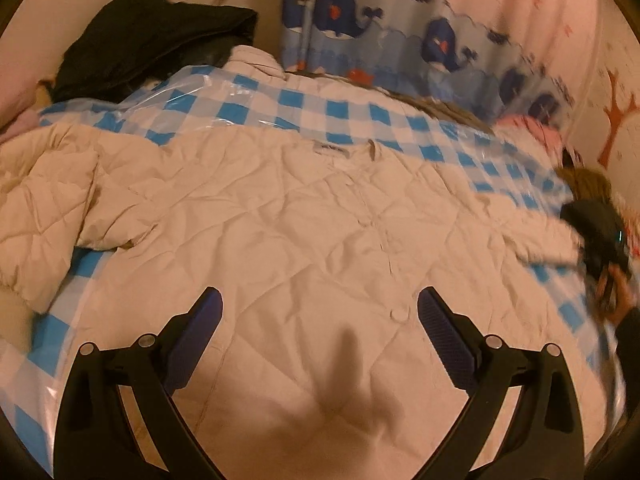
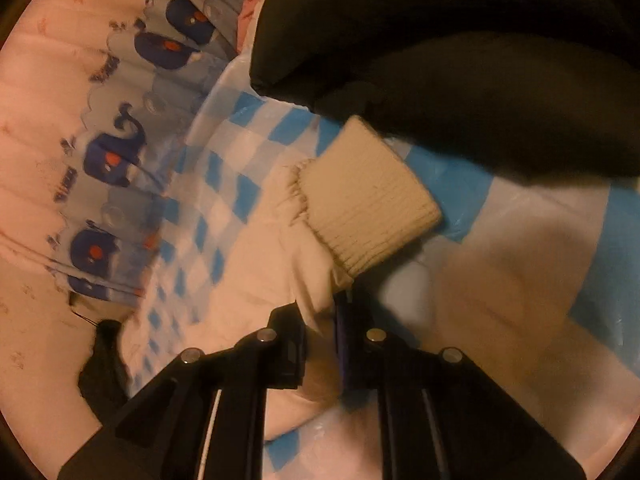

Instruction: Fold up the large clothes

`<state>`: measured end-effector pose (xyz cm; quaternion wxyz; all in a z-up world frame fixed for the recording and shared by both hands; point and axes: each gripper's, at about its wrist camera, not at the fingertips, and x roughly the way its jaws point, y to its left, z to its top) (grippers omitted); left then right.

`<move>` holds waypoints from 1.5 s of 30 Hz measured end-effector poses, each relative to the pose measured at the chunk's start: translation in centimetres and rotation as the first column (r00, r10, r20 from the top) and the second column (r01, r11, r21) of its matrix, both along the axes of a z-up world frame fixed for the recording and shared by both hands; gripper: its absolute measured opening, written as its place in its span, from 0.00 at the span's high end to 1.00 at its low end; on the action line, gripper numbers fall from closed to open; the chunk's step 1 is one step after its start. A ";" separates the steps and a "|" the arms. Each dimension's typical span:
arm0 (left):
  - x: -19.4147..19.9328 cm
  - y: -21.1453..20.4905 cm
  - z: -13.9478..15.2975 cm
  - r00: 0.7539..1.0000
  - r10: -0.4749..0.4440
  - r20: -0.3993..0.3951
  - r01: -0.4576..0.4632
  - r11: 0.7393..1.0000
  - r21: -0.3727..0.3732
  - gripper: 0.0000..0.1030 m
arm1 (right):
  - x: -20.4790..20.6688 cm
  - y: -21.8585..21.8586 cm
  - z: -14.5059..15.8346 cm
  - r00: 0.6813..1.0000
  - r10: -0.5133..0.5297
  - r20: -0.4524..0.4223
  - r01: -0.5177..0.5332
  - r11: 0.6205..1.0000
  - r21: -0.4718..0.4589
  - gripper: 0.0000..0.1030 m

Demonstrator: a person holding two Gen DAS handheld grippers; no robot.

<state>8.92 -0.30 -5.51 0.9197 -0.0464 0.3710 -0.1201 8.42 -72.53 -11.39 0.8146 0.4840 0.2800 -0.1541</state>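
Observation:
A cream quilted jacket (image 1: 280, 208) lies spread front-up on a blue-and-white checked plastic sheet (image 1: 304, 100). My left gripper (image 1: 320, 312) hovers open over its lower front, nothing between the blue pads (image 1: 444, 336). One sleeve (image 1: 44, 200) is bunched at the left. At the far right, a hand (image 1: 620, 296) holds my right gripper (image 1: 596, 240) at the other sleeve's end. In the right wrist view, my right gripper (image 2: 322, 320) is shut on that sleeve (image 2: 308, 280) just behind its ribbed cuff (image 2: 372, 196), which lies on the checked sheet (image 2: 452, 188).
A black garment (image 1: 152, 36) is piled at the back left and fills the top right of the right wrist view (image 2: 460, 60), close to the cuff. A whale-print curtain (image 1: 380, 40) and a pink drape (image 1: 520, 8) hang behind the bed. A pink cloth (image 1: 528, 128) lies at the far right.

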 end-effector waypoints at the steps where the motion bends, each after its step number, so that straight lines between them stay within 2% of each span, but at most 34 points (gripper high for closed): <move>1: -0.3 0.0 0.0 1.000 -0.013 0.009 0.013 1.000 0.020 0.09 | 0.0 0.3 0.5 1.000 0.002 0.009 -0.002 1.000 -0.018 0.89; 3: -0.6 0.2 0.1 0.999 0.002 0.036 -0.004 0.999 0.052 0.08 | -0.2 0.9 2.1 0.998 0.001 0.063 0.002 0.999 -0.049 0.90; 7: -0.3 1.9 0.2 0.999 0.043 0.008 -0.042 0.999 -0.029 0.09 | -0.3 2.9 5.8 0.986 0.033 0.161 -0.012 0.992 -0.129 0.90; 14: -0.6 4.7 1.6 0.986 0.157 0.053 -0.152 0.984 -0.091 0.09 | 1.9 8.4 13.1 0.956 0.148 0.254 -0.080 0.962 -0.261 0.91; 18: -0.4 6.9 2.1 0.974 0.221 0.048 -0.213 0.968 -0.135 0.09 | 4.4 14.5 18.3 0.921 0.271 0.279 -0.160 0.918 -0.362 0.91; 23: -0.5 10.5 3.1 0.946 0.321 0.051 -0.304 0.930 -0.207 0.09 | 7.7 23.5 23.0 0.863 0.416 0.287 -0.260 0.852 -0.455 0.91; 28: -0.9 13.5 4.7 0.902 0.420 0.097 -0.391 0.892 -0.226 0.09 | 11.1 33.4 25.4 0.791 0.550 0.268 -0.362 0.774 -0.521 0.91; 32: -1.1 15.9 5.4 0.882 0.465 0.082 -0.423 0.855 -0.300 0.09 | 13.5 41.5 24.8 0.732 0.640 0.232 -0.442 0.706 -0.554 0.91; 36: -1.1 17.5 5.6 0.866 0.497 0.061 -0.449 0.824 -0.344 0.09 | 15.6 49.6 21.5 0.674 0.722 0.157 -0.531 0.621 -0.576 0.91; 38: -1.1 18.1 5.6 0.859 0.509 0.049 -0.459 0.810 -0.365 0.09 | 16.1 53.6 18.5 0.645 0.757 0.105 -0.579 0.574 -0.579 0.91; 42: -1.1 18.7 5.5 0.854 0.519 0.037 -0.468 0.797 -0.382 0.09 | 16.9 60.3 11.6 0.601 0.799 -0.018 -0.657 0.481 -0.580 0.91; 45: -1.0 18.7 5.5 0.857 0.514 0.029 -0.466 0.798 -0.384 0.08 | 17.5 64.3 5.4 0.547 0.820 -0.167 -0.738 0.379 -0.558 0.91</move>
